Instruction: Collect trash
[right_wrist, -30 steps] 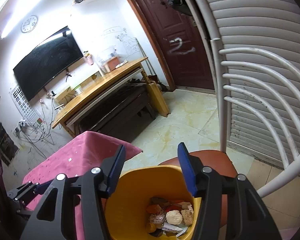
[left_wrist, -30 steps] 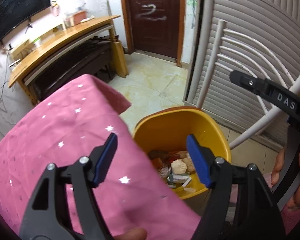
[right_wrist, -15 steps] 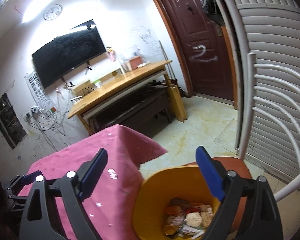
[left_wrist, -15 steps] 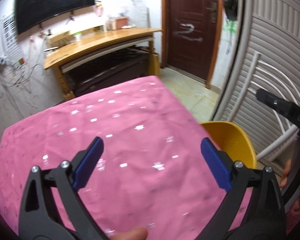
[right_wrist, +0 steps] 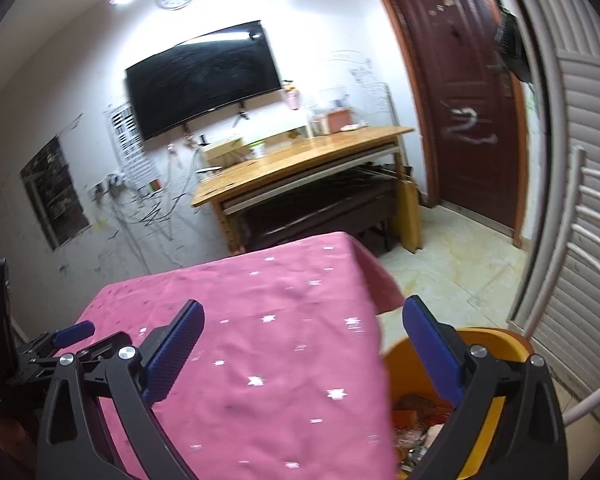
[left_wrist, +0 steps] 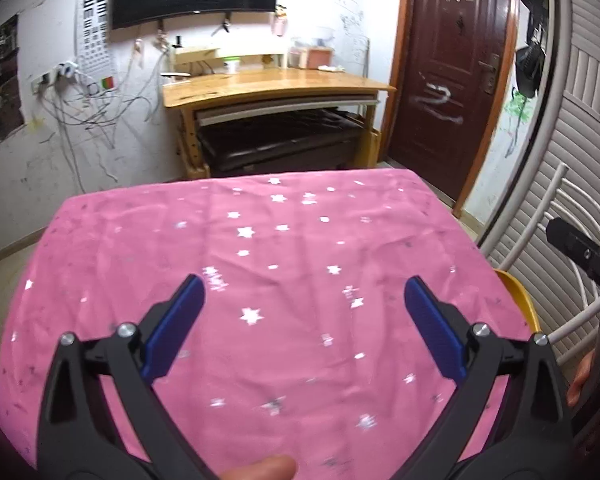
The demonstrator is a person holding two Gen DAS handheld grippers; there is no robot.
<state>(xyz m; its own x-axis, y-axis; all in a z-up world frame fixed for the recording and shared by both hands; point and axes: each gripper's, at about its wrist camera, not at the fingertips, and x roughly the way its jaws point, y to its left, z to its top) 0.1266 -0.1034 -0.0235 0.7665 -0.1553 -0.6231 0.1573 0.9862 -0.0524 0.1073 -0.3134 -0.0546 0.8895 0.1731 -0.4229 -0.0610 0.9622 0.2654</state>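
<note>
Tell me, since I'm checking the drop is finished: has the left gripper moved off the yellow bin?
Yes. The left gripper, jaws just opened and empty, now faces the pink tablecloth; the yellow bin sits at the right edge.

bin [right_wrist: 496, 344] with trash [right_wrist: 416, 416] sits right of the table [right_wrist: 260, 304]; desk [right_wrist: 300, 156] behind.

The right gripper [right_wrist: 302, 330] has just been opening its jaws, and they stand wide with nothing between them, above the right edge of the pink star tablecloth [right_wrist: 260, 312]. Just beside that edge stands the yellow bin [right_wrist: 496, 338] with trash [right_wrist: 414, 420] inside. The left gripper [right_wrist: 74, 330] shows at the left edge.
</note>
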